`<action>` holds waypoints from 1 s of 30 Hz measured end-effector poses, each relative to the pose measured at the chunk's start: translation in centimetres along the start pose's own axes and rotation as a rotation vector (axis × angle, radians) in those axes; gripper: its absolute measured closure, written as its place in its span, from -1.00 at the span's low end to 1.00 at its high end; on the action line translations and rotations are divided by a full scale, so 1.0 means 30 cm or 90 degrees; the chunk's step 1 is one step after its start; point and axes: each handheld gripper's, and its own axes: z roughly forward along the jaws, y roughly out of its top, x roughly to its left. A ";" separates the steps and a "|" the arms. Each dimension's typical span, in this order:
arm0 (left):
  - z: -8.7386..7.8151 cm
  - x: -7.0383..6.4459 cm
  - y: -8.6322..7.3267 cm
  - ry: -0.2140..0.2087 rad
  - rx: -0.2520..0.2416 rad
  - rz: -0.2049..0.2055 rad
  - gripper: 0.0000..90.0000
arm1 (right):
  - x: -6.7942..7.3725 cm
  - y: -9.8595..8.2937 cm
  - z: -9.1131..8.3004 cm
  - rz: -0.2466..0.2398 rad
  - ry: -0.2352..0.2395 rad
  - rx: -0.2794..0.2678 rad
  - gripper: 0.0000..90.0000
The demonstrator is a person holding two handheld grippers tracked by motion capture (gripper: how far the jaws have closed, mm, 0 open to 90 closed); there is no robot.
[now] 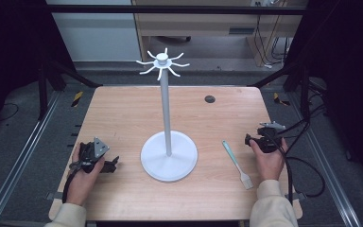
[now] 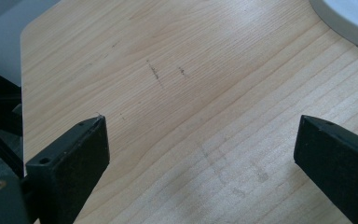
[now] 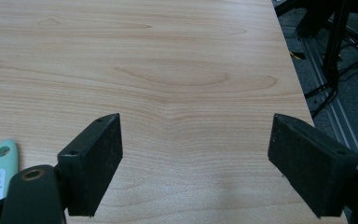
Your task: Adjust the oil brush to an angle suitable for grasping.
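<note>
A tall white stand rises from a round base at the table's middle, its pole topped by a ring of several hooks. To its right lies a small brush with a mint-green handle and pale bristles. My left gripper rests low on the table left of the base, jaws wide open over bare wood; the base rim shows at the upper right there. My right gripper sits right of the brush, open and empty, with the brush's handle end at the lower left.
A dark round grommet sits in the tabletop at the back right. The table's right edge drops to a floor with rails and cables. Black frame bars stand around the table.
</note>
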 end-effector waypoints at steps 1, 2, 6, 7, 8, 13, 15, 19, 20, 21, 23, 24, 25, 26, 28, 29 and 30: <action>0.000 0.000 0.000 0.000 0.000 0.000 -0.94 | 0.005 0.001 0.000 -0.001 0.002 0.002 -0.47; -0.001 -0.001 0.001 0.000 -0.001 -0.001 -0.94 | 0.010 0.000 0.001 -0.010 0.003 -0.001 -0.43; 0.000 -0.003 0.001 -0.001 -0.001 0.001 -0.94 | 0.037 0.000 0.002 -0.024 0.005 0.005 -0.27; 0.000 -0.002 0.001 0.000 0.000 0.001 -0.94 | 0.041 0.000 0.003 -0.031 0.005 0.004 -0.25; 0.000 0.000 0.000 0.000 0.000 0.001 -0.94 | 0.046 0.003 0.003 -0.033 0.007 0.011 -0.24; 0.000 -0.001 0.000 0.000 -0.002 0.001 -0.94 | 0.092 0.014 -0.003 -0.067 0.013 0.012 -0.11; 0.001 -0.003 0.001 -0.002 -0.001 0.002 -0.94 | 0.114 0.019 -0.003 -0.091 0.019 0.013 -0.03; 0.003 -0.004 0.001 -0.002 -0.001 0.000 -0.94 | 0.155 0.020 -0.004 -0.117 0.046 0.015 0.20; 0.002 -0.003 0.000 -0.002 -0.001 0.001 -0.94 | 0.161 0.019 -0.003 -0.126 0.055 0.016 0.26; 0.002 -0.002 0.000 -0.002 -0.001 0.000 -0.94 | 0.168 0.018 -0.003 -0.130 0.063 0.018 0.34; 0.002 -0.002 0.000 -0.002 -0.001 0.001 -0.94 | 0.182 0.015 -0.003 -0.133 0.079 0.026 0.46; 0.002 -0.003 0.000 -0.002 -0.002 0.001 -0.94 | 0.188 0.013 -0.002 -0.135 0.089 0.032 0.53; 0.002 -0.004 0.001 -0.002 -0.002 0.001 -0.94 | 0.193 0.011 -0.001 -0.140 0.096 0.035 0.58; 0.002 -0.004 0.001 -0.004 0.000 0.001 -0.94 | 0.198 0.010 0.001 -0.148 0.100 0.041 0.63; 0.003 -0.006 0.001 -0.004 -0.001 0.002 -0.94 | 0.208 0.005 0.006 -0.154 0.113 0.051 0.71; 0.003 -0.006 0.001 -0.004 -0.001 0.002 -0.94 | 0.213 0.003 0.009 -0.155 0.118 0.058 0.75; 0.003 -0.006 0.002 -0.004 -0.001 0.002 -0.94 | 0.217 0.000 0.012 -0.157 0.123 0.063 0.78</action>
